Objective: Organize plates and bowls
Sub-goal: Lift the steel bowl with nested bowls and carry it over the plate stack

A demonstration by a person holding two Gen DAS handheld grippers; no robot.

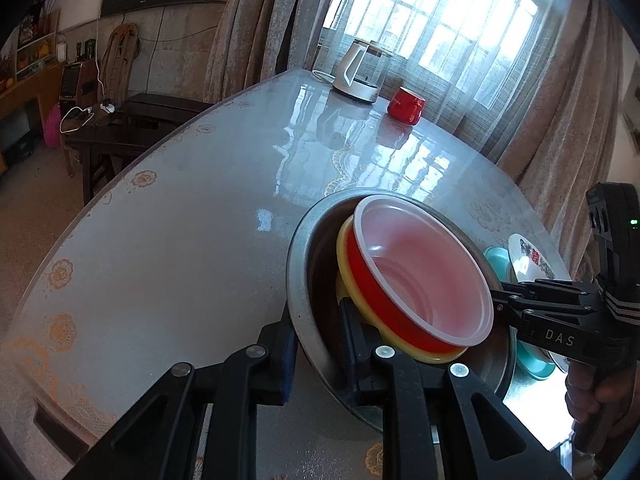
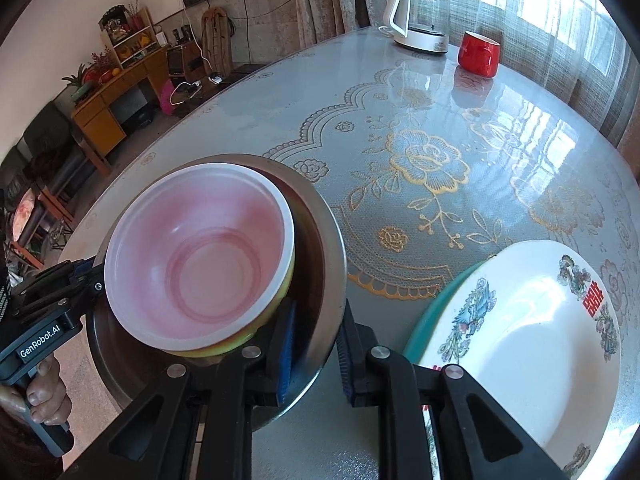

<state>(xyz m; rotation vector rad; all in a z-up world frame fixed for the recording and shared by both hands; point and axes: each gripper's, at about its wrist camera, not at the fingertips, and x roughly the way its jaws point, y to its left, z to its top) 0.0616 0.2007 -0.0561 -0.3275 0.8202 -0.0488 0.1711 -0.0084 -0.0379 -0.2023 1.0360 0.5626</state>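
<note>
Both tools (image 1: 318, 354) (image 2: 314, 354) clamping steel bowl (image 1: 298, 272) rim

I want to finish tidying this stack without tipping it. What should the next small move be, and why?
Probably lift the metal bowl straight up, keeping it level. Both the left hand-held gripper and the right hand-held gripper pinch its rim on opposite sides, and the red bowl nested in the yellow bowl already sits tilted inside it, so any tipping might slide them out.
</note>
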